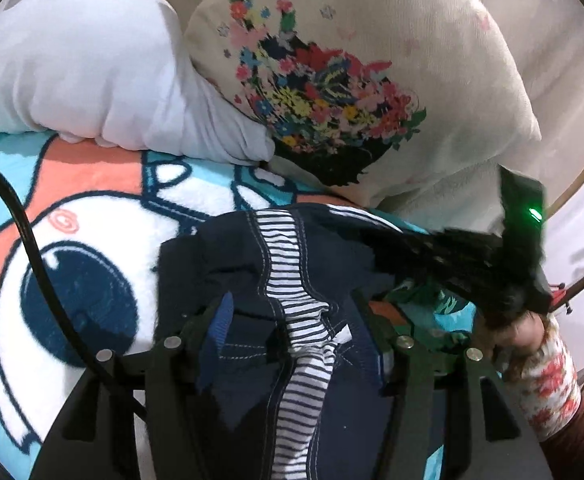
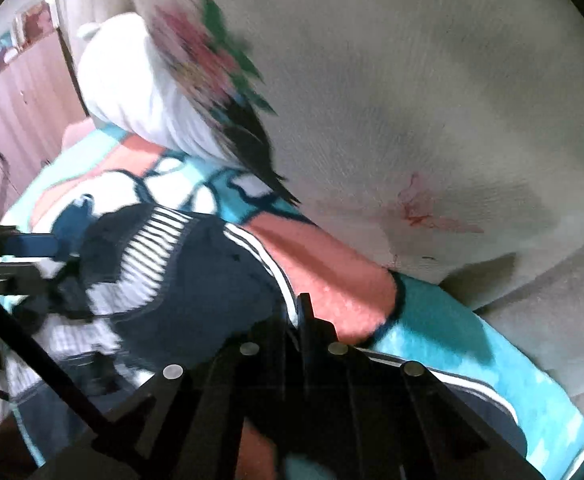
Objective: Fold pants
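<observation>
Two pillows crowd the top of the left wrist view: a white pillow point(image 1: 84, 80) at upper left and a floral pillow point(image 1: 356, 80) at upper right, both resting on the cartoon blanket point(image 1: 72, 208) that covers the bed. The navy pants point(image 1: 252, 264), with their striped lining turned out, lie bunched at lower centre, their far edge stopping just short of the floral pillow. The left gripper point(image 1: 292, 312) has its jaws spread wide with the pants between them; no pinch on the cloth is visible. The right gripper point(image 1: 460, 256) reaches in from the right edge, blurred, over the pants' right side. Open blanket lies left of the pants. In the right wrist view, heavily blurred, the pants point(image 2: 196, 272) sit at centre left, the floral pillow point(image 2: 412, 100) fills the upper right close by, and bare blanket point(image 2: 432, 320) runs along the lower right. The right gripper point(image 2: 298, 320) shows its jaws drawn close together at the pants' striped edge; whether they pinch cloth I cannot tell.
</observation>
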A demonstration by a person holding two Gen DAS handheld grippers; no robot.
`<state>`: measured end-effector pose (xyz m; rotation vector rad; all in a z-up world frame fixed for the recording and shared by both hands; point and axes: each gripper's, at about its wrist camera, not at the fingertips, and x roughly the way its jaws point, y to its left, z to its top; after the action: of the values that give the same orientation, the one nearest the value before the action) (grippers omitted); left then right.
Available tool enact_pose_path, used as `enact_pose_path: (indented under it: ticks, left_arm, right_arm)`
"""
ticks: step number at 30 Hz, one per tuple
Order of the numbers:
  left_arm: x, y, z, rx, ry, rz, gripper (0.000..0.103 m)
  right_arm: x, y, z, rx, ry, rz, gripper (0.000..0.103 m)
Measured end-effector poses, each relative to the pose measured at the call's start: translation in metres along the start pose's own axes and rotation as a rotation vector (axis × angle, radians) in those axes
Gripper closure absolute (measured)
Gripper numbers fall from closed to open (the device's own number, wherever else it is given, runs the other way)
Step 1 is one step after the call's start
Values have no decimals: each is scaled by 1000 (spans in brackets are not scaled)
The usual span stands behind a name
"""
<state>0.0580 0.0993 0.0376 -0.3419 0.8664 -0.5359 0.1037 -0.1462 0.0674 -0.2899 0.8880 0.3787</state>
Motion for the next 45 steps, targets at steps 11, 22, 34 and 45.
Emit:
enact_pose_path:
  ticks: [11, 22, 34, 45]
  left_arm:
    - [-60, 10, -33, -111, -97, -35, 41]
    - [-103, 57, -80, -285, -171, 35, 37]
    - [-140, 71, -93, -258, -247, 133, 36]
    - [-117, 36, -64, -183, -253, 51, 35]
  right_arm:
    - [-71, 92, -70, -78, -19, 214, 98]
    - [-76, 158, -106, -166, -3, 148, 46]
    - [8, 194, -32, -64, -94, 43, 95]
    - [-41, 229, -75, -17, -112, 381, 96]
